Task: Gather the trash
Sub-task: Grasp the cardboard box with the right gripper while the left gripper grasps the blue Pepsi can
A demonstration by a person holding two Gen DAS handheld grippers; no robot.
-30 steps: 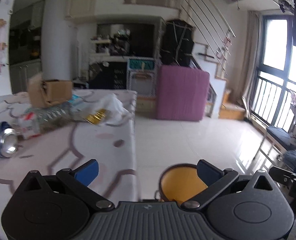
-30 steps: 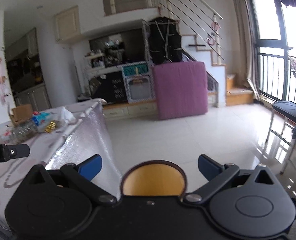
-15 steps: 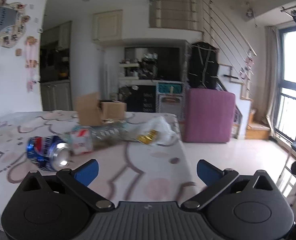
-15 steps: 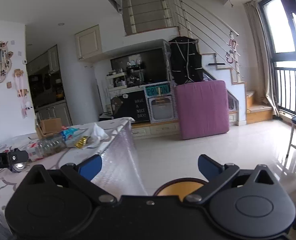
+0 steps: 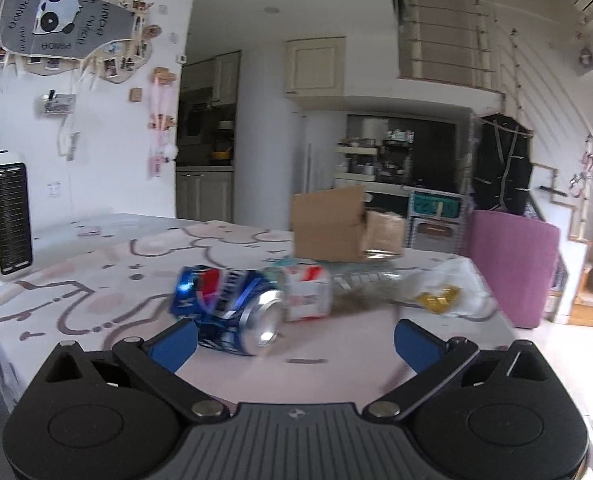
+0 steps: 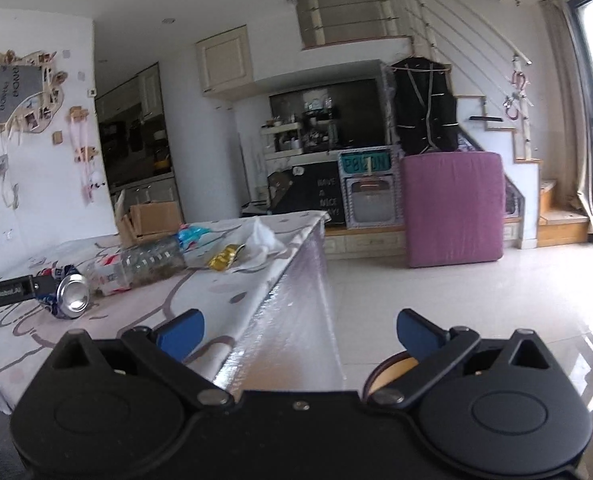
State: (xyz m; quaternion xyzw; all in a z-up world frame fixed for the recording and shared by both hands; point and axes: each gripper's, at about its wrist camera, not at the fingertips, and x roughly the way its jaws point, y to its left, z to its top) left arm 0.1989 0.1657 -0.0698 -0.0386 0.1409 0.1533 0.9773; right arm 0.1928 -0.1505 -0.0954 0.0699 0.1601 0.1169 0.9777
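A crushed blue soda can (image 5: 228, 308) lies on its side on the table, just past my left gripper (image 5: 294, 346), which is open and empty. The can also shows in the right wrist view (image 6: 66, 290). Behind it lie a clear plastic bottle (image 5: 336, 292) with a red and white label, a white plastic bag (image 5: 456, 288) with a gold wrapper (image 5: 438, 296), and a cardboard box (image 5: 336, 226). My right gripper (image 6: 298, 334) is open and empty above the table's right edge. An orange bin (image 6: 392, 372) stands on the floor below it.
The table (image 5: 96, 280) has a pink and white patterned cloth. A white heater (image 5: 4, 216) stands at its left end. A purple cushion (image 6: 452, 208) leans by the stairs. Glossy tiled floor (image 6: 476, 300) lies right of the table.
Both grippers have swung left and up, from over the orange bin toward the table. The can now lies close in front of my left gripper. Both stay open.
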